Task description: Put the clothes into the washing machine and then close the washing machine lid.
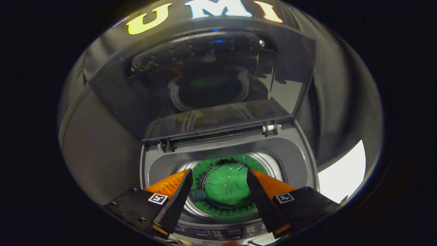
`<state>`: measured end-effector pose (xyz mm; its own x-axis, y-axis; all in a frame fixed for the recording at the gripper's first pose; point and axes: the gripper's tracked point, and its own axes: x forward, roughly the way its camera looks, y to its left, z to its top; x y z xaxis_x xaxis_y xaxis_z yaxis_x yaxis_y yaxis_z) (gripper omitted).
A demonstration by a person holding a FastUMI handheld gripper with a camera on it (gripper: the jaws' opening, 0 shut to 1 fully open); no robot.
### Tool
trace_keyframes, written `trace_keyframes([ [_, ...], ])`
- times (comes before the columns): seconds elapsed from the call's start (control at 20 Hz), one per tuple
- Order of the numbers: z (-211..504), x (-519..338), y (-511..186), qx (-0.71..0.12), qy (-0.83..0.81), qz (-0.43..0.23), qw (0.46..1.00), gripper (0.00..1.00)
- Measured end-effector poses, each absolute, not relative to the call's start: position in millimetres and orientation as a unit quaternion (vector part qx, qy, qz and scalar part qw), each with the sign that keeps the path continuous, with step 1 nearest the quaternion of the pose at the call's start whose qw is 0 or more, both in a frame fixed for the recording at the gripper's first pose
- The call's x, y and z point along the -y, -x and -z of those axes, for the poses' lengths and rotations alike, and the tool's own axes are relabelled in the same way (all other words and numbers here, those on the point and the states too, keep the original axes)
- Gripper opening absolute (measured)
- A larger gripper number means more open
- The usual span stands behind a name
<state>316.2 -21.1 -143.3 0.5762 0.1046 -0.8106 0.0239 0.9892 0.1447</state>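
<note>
I hold the gripper [218, 201] just above the round opening of the grey top-loading washing machine [297, 160]. Its two fingers stand spread apart and they grip nothing; I see the drum between them. The task's thing, a green garment with small pale buttons [227, 189], lies already at the bottom of the steel drum [269, 165], below and a little beyond the fingertips. A small dark object [198, 195] lies beside the garment in the drum, near one finger; I cannot tell what it is.

The dark transparent lid with grey frame [218, 85] stands open and tilted back behind the opening, held by its hinge [271, 129] at the far rim of the machine. In my judgement the loading is done and the closing remains.

What could go wrong: if I reach for the lid with the fingers this wide, a tip may slide off the smooth glossy panel, and the lid may then fall hard. If I lower the gripper more, the fingers may knock the rim of the opening. A fold of cloth rising to the rim could also be trapped, but now the garment sits deep.

There is open room above the opening, between the rim and the lid. The control panel [232, 233] lies on the near edge of the machine, under the fingers, so I should not press down there.
</note>
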Motion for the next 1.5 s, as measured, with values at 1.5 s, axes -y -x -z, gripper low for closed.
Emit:
trace_keyframes([
  [1.5, -72, -11, -454, -0.302, -0.108, -0.075, 0.944, 0.98],
])
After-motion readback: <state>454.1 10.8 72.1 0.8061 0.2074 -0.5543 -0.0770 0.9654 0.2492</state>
